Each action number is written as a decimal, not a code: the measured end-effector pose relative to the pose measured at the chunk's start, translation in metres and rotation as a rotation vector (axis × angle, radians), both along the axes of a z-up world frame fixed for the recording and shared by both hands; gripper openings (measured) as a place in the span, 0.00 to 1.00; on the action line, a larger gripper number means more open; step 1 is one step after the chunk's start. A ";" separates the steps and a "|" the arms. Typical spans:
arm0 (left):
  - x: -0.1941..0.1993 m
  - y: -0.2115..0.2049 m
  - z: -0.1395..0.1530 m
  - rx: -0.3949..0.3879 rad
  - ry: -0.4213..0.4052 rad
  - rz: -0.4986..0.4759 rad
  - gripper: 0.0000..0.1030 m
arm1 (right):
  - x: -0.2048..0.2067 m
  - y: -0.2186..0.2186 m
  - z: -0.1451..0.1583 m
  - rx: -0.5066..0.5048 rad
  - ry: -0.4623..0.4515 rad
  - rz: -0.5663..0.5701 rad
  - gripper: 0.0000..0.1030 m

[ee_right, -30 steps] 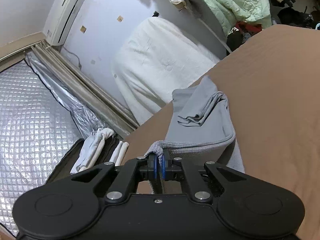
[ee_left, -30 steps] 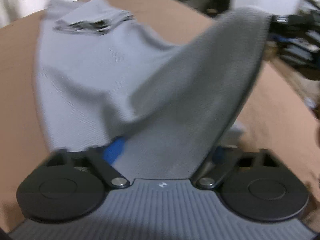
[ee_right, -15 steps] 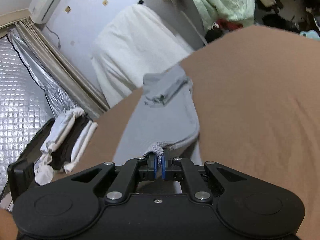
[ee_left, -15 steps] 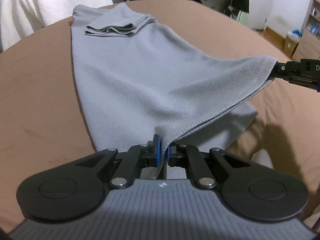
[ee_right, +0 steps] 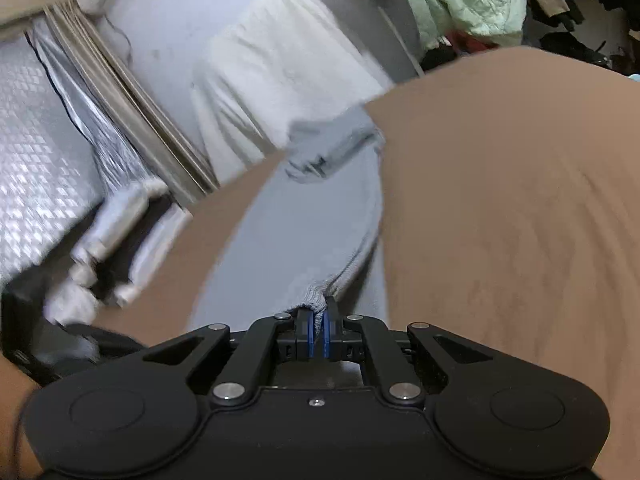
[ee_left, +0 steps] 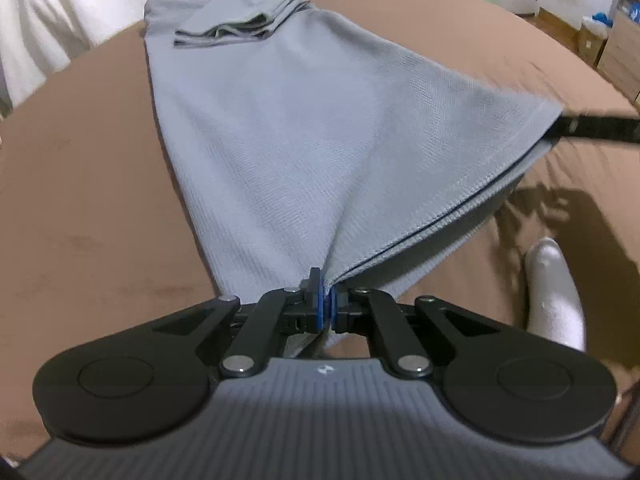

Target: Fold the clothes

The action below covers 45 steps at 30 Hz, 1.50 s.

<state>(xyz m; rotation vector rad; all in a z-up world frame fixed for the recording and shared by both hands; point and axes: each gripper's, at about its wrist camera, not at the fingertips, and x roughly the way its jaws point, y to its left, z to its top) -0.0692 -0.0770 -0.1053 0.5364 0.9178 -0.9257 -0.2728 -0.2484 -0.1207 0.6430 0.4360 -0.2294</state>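
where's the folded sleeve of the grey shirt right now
In the left wrist view the folded sleeve lies at the far end of the grey shirt, top left, on the brown surface, far from the left gripper.

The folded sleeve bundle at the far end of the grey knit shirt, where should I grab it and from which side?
Grip the folded sleeve bundle at its stacked open edges, which face the near left. Come from that side, low over the brown bedcover, so the jaws close across all layers; the opposite side merges into the grey knit shirt. Both grippers are busy pinching the hem.
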 end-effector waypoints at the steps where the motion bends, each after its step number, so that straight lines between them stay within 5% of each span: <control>1: 0.003 0.000 -0.003 0.005 0.036 0.004 0.11 | 0.000 -0.002 -0.005 0.012 0.020 -0.015 0.06; 6: 0.013 0.008 0.003 -0.028 0.127 0.010 0.55 | -0.005 -0.013 -0.017 0.070 0.044 -0.045 0.07; 13: 0.058 0.063 0.037 -0.256 0.290 0.218 0.66 | -0.026 -0.019 -0.014 0.137 -0.017 -0.044 0.14; 15: 0.070 0.068 0.036 -0.245 0.286 0.271 0.74 | -0.028 -0.018 -0.012 0.162 -0.045 -0.040 0.21; 17: 0.082 0.063 0.027 -0.199 0.290 0.330 0.74 | -0.027 -0.019 -0.012 0.182 -0.063 -0.041 0.41; 21: 0.104 0.051 0.007 -0.235 0.369 0.365 0.74 | -0.027 -0.022 -0.010 0.188 -0.087 -0.063 0.43; 23: 0.103 0.044 0.001 -0.224 0.298 0.400 0.74 | -0.019 -0.028 -0.015 0.181 -0.053 -0.067 0.55; 25: 0.105 0.034 -0.005 -0.171 0.235 0.395 0.74 | -0.007 -0.037 -0.026 0.211 -0.009 -0.065 0.55; 32: 0.100 0.030 -0.019 -0.181 0.356 0.333 0.88 | 0.020 -0.039 -0.051 0.384 0.012 0.079 0.56; 34: 0.096 0.030 -0.022 -0.201 0.393 0.310 0.68 | 0.021 -0.037 -0.057 0.457 -0.016 0.096 0.56; 35: 0.094 0.030 -0.023 -0.211 0.411 0.298 0.30 | 0.021 -0.037 -0.061 0.486 -0.032 0.098 0.53; 36: 0.094 0.030 -0.025 -0.224 0.436 0.294 0.09 | 0.022 -0.036 -0.065 0.497 -0.044 0.091 0.47; 38: 0.094 0.033 -0.028 -0.257 0.460 0.310 0.06 | 0.027 -0.035 -0.072 0.497 -0.043 0.057 0.14; 45: 0.084 0.040 -0.017 -0.309 0.399 0.308 0.03 | 0.030 -0.022 -0.049 0.367 -0.083 0.049 0.11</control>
